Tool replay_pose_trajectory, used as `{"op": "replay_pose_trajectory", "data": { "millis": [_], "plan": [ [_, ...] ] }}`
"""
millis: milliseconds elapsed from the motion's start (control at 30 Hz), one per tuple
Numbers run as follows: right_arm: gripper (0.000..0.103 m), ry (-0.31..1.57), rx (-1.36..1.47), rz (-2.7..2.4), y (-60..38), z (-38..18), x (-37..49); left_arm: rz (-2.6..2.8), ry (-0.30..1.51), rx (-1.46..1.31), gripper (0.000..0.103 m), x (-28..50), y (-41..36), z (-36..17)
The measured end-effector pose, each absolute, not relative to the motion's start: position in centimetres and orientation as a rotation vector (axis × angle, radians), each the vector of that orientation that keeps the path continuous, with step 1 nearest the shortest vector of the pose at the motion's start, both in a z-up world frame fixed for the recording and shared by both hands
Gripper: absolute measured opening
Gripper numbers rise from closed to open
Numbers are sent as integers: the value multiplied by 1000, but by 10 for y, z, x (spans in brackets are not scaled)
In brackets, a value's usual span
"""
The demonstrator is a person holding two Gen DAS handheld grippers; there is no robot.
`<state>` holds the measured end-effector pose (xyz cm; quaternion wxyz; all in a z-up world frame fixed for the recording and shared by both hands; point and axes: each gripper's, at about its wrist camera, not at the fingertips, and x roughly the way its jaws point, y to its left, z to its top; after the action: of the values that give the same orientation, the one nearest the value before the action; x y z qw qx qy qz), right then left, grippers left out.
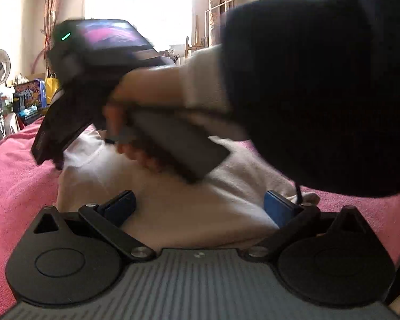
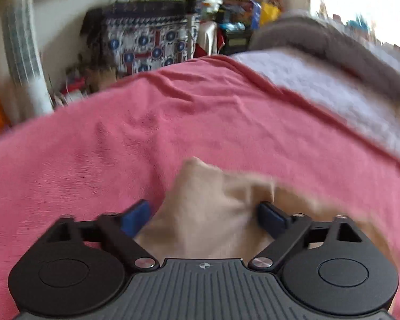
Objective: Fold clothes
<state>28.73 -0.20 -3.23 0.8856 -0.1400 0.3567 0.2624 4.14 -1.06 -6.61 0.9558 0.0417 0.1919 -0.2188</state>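
The cream garment lies flat on the pink bedspread, and a bunched corner of it sits between the right gripper's jaws, which stand wide apart with the blue pads at either side of the cloth and not visibly squeezing it. The left gripper rests low over the same garment, jaws apart with cloth spread flat between them. Beyond it over the garment, a hand holds the right gripper.
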Motion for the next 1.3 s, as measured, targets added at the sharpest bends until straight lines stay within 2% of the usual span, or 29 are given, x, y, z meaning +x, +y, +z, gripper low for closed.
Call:
{"op": "replay_pose_trajectory", "data": {
  "millis": [33,67,133,233,367,500,567,700,900,1033,1133,1300],
  "plan": [
    [91,748,-258,548,-7,-30,289,-445,387,86,102,41,-10,-66],
    [84,757,-216,550,-15,-26,291,-445,384,88,102,41,-10,-66],
    [80,743,-137,543,-34,-14,282,-444,379,96,102,41,-10,-67],
    [81,660,-46,571,-69,18,253,-442,374,101,102,41,-10,-67],
    [92,578,-7,628,-102,42,214,-441,370,100,102,42,-9,-68],
    [92,735,-97,585,-112,-4,214,-440,366,101,102,42,-9,-68],
    [101,719,-132,579,-114,-35,212,-442,367,99,102,38,-12,-69],
    [99,762,-110,552,-112,-15,218,-439,353,110,102,34,-11,-69],
    [102,623,-85,531,-141,17,171,-399,435,155,103,29,-6,-51],
    [103,722,6,514,-169,-10,143,-324,546,47,103,15,21,-42],
    [103,680,-83,473,-171,-46,114,-248,618,49,103,22,31,-47],
    [103,675,-45,408,-180,-45,90,-209,634,89,103,19,24,-44]
  ]
}}
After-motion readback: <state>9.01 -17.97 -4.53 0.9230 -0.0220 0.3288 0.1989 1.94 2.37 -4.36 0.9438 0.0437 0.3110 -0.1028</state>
